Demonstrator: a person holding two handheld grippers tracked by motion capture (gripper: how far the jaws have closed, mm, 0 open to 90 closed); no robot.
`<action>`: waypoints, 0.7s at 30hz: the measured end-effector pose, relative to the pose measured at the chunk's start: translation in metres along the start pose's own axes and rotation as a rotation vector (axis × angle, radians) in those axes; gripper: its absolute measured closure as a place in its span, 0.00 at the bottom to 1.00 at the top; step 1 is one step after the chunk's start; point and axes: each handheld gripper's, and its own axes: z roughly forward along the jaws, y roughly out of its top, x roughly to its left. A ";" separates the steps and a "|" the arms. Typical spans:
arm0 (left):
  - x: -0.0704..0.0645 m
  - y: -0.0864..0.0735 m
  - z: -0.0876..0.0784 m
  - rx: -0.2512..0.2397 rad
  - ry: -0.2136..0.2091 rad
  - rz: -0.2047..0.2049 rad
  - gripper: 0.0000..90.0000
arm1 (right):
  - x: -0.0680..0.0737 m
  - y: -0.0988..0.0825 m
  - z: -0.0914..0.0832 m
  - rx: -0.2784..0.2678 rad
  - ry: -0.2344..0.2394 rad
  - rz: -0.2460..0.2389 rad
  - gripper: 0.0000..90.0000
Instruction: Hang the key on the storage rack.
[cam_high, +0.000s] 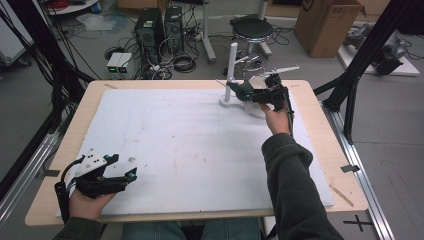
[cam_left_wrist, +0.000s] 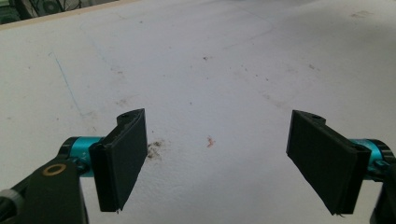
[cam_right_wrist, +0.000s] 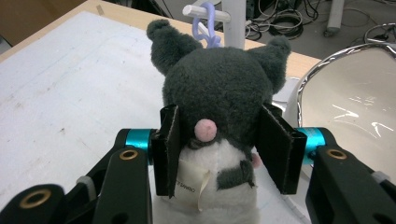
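The right gripper (cam_right_wrist: 217, 149) pinches a grey-and-white plush toy (cam_right_wrist: 219, 112) at the far right of the white foam-covered tabletop (cam_high: 185, 145), its lilac plastic loop (cam_right_wrist: 204, 25) touching a peg of the white stand (cam_high: 231, 75), beside a shiny metal bowl (cam_right_wrist: 350, 102). The left gripper (cam_left_wrist: 217, 156) rests near the front-left corner, jaws spread wide, empty

Grey/white plush toy (cam_right_wrist: 219, 116), upright, back to cam, purple loop (cam_right_wrist: 205, 25) hooked on white stand peg (cam_right_wrist: 205, 13).
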 end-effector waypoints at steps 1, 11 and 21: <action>0.000 0.000 0.000 0.000 0.002 0.001 0.23 | 0.001 0.000 0.000 0.007 0.000 0.001 0.59; 0.000 0.000 0.000 0.003 0.002 0.007 0.23 | 0.003 -0.003 0.007 0.011 0.004 -0.006 0.58; -0.001 0.001 0.002 0.001 0.000 0.002 0.23 | 0.005 -0.003 0.012 0.013 0.004 -0.018 0.57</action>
